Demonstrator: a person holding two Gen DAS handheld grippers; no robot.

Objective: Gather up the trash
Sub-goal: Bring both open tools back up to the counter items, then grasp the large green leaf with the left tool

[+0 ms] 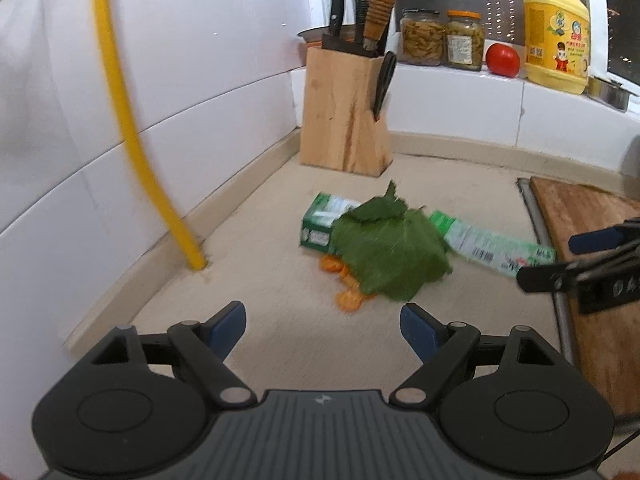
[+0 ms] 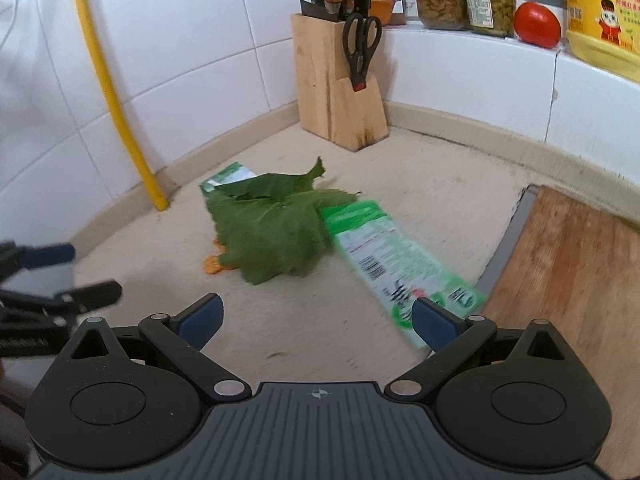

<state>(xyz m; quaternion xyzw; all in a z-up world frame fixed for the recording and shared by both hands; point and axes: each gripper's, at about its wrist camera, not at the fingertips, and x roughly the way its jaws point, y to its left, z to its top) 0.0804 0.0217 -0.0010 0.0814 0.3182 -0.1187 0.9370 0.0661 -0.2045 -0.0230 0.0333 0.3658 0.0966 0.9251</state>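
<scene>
**Trash pile on counter: both grippers spread, nothing held**

Findings. The trash lies in one heap on the beige counter (image 1: 256, 240), in front of the wooden knife block (image 1: 344, 108). It comprises a green carton (image 2: 396, 256) lying flat, a large green leaf (image 1: 388, 244) draped across the carton's middle, and orange peel scraps (image 1: 348, 296) partly tucked under the leaf's near edge. A wooden cutting board (image 2: 568, 264) sits just beside the carton's nearer end.

Grippers. The left gripper (image 1: 322, 330) has its fingers wide apart and empty, short of the peel. The right gripper (image 2: 316, 320) is likewise spread and empty; its right pad (image 2: 434, 322) stands over the carton's near end, though contact cannot be confirmed.

Assessment. The step in hand appears to be the first pick. Recommended practice: take the leaf first, since it covers the other items; pinch it at a raised fold rather than flat against the counter. The carton is best gripped across its narrow width at the free end. The peel scraps are small and scattered, so expect several picks. Keep the two grippers from crossing over the heap.
</scene>
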